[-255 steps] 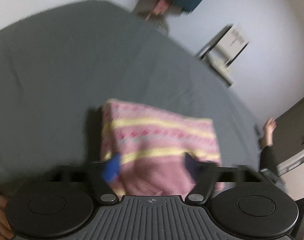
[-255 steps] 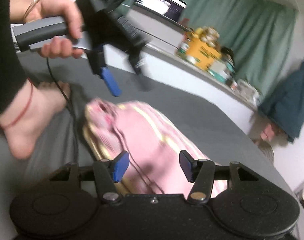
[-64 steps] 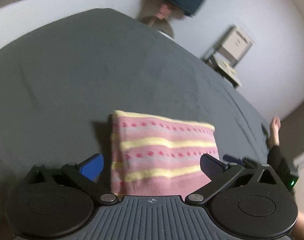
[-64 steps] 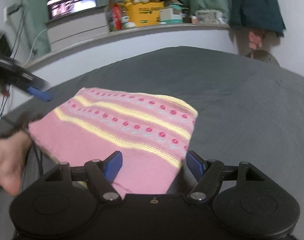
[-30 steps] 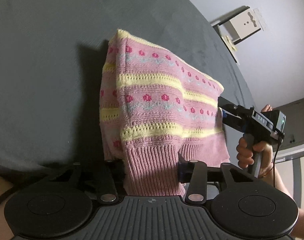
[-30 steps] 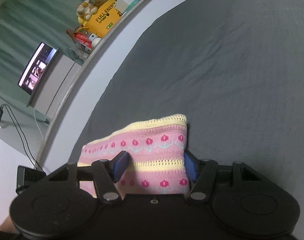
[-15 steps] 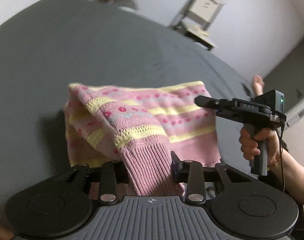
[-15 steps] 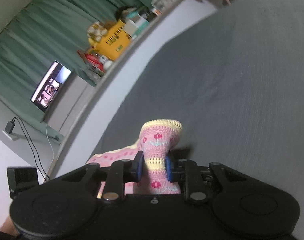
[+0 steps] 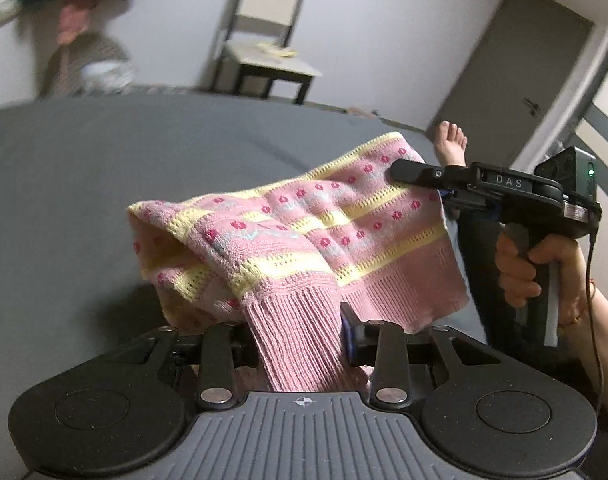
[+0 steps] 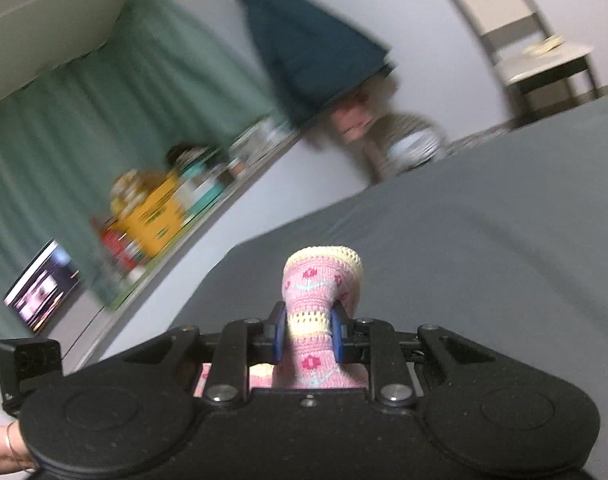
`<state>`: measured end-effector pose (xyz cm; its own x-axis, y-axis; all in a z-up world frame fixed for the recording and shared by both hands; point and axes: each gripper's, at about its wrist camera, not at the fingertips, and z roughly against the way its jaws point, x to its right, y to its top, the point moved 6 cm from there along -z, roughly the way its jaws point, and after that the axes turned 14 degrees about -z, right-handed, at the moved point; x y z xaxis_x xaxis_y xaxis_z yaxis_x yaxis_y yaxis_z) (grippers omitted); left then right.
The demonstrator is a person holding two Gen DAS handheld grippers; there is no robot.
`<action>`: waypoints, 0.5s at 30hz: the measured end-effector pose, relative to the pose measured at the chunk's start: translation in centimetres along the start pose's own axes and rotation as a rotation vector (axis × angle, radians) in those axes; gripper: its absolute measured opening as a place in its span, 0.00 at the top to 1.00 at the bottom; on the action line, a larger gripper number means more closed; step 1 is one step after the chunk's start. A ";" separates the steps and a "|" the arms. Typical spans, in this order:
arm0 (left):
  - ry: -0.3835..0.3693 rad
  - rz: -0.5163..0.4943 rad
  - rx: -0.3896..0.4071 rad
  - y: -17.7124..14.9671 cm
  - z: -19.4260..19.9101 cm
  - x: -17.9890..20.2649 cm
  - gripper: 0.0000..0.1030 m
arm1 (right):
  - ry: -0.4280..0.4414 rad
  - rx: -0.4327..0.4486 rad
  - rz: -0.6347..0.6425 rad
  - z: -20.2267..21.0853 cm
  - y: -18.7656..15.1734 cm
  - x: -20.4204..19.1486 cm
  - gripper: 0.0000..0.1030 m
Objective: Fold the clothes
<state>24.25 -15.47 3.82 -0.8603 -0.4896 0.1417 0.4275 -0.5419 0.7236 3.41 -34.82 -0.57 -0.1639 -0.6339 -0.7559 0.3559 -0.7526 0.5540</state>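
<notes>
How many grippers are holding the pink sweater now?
2. The left gripper clamps the pink sweater at its ribbed hem, nearest the camera; the right gripper clamps its far patterned edge, lifted above the bed.

- The grey bed sheet [image 9: 104,168] lay bare to the left of and beyond the lifted pink sweater [image 9: 304,232]; passage there was unobstructed.
- The right gripper [image 9: 400,170] and the hand [image 9: 532,268] holding it occupied the space at the sweater's right edge.
- A bare foot [image 9: 450,142] rested at the far right of the bed.
- A chair [image 9: 264,40] stood beyond the bed against the wall.
- A cluttered shelf [image 10: 164,208] bordered the bed's far side.
</notes>
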 end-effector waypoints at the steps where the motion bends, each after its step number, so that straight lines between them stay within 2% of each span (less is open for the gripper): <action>1: 0.002 -0.033 -0.006 1.3 -1.3 0.2 0.66 | -0.015 0.025 -0.002 0.3 1.1 1.2 0.79; 2: 0.004 -0.066 -0.012 2.7 -2.6 0.5 0.66 | -0.030 0.050 -0.005 0.7 2.1 2.4 0.79; 7: -0.012 -0.090 -0.050 8.1 -10.4 1.2 0.66 | -0.149 0.111 -0.029 -0.5 5.6 7.9 0.79; 12: 0.050 -0.062 -0.054 8.2 -14.1 1.3 0.65 | -0.279 0.134 -0.218 -2.2 6.1 13.6 0.79; 15: 0.082 -0.007 -0.074 6.7 -14.2 0.1 0.49 | -0.383 0.132 -0.215 -3.2 5.2 15.1 0.77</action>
<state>31.02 -28.84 -0.89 -0.8392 -0.5382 0.0783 0.4430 -0.5929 0.6724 5.72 -47.72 -10.19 -0.5588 -0.4624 -0.6885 0.1602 -0.8747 0.4574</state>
